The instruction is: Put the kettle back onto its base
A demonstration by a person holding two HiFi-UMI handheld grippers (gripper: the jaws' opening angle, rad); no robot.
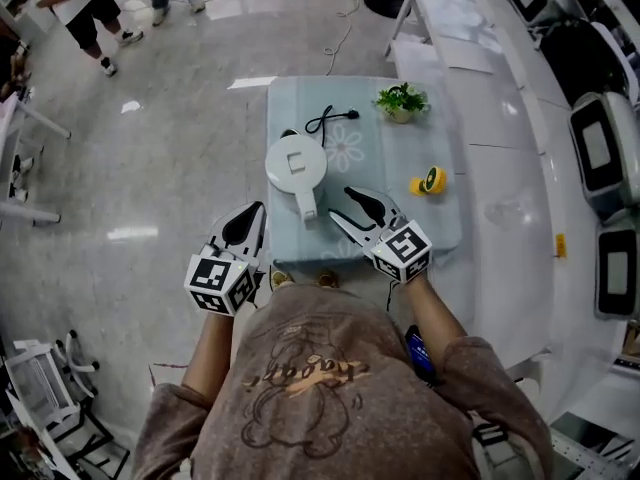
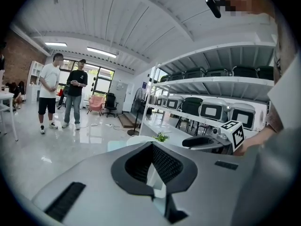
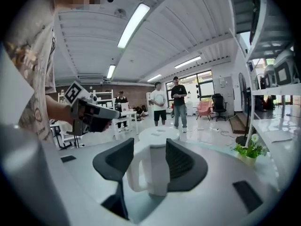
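The kettle (image 1: 296,163) is white, and from above I see its round lid, shut. It stands upright on the left part of the desk (image 1: 440,223), a little back from the near edge. Its handle (image 1: 308,206) is a thick white loop and points near, toward me. The base is hidden under it. I can only make out a black cord (image 1: 331,118) lying looped just beyond its far right side.
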